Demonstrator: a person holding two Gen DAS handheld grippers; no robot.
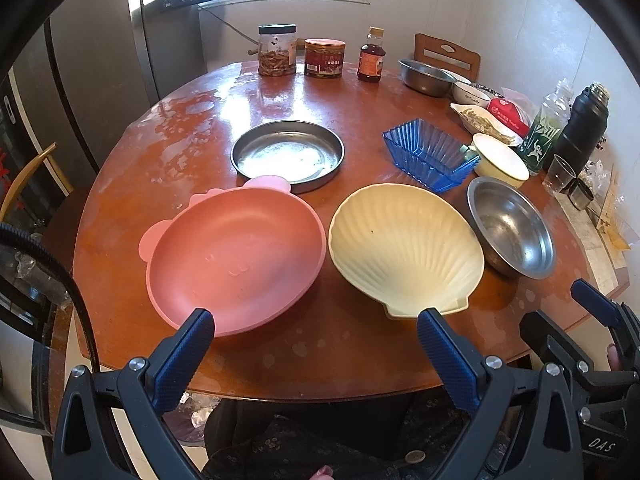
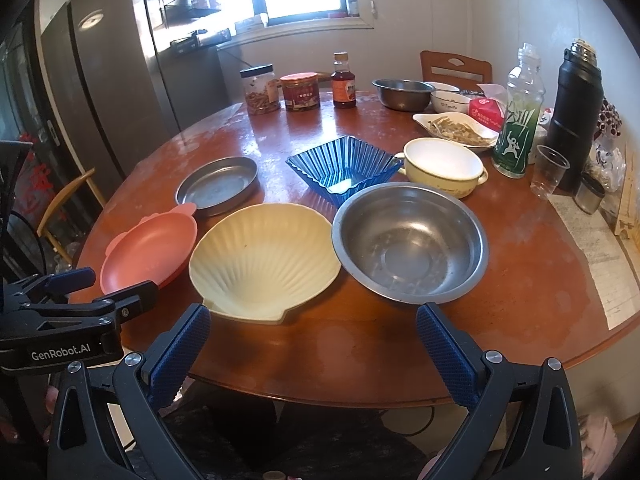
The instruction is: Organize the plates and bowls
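On the round wooden table (image 1: 320, 352) lie a pink plate with ears (image 1: 236, 256) (image 2: 148, 248), a cream shell-shaped dish (image 1: 404, 248) (image 2: 264, 264), a steel bowl (image 1: 510, 232) (image 2: 410, 242), a flat steel pan (image 1: 288, 154) (image 2: 218, 184), a blue ribbed dish (image 1: 430, 154) (image 2: 344, 168) and a cream enamel bowl (image 1: 500, 158) (image 2: 442, 166). My left gripper (image 1: 316, 320) hangs open at the near table edge, between the pink plate and the shell dish. My right gripper (image 2: 314, 316) is open and empty too, before the shell dish and steel bowl.
At the back stand two jars (image 1: 277, 50) (image 1: 324, 57), a sauce bottle (image 1: 371, 55), another steel bowl (image 1: 426, 76) and white bowls (image 1: 470, 94). A green bottle (image 2: 516, 120), black flask (image 2: 576, 116), plastic cup (image 2: 548, 172) and food dish (image 2: 456, 128) crowd the right side. Chairs stand around.
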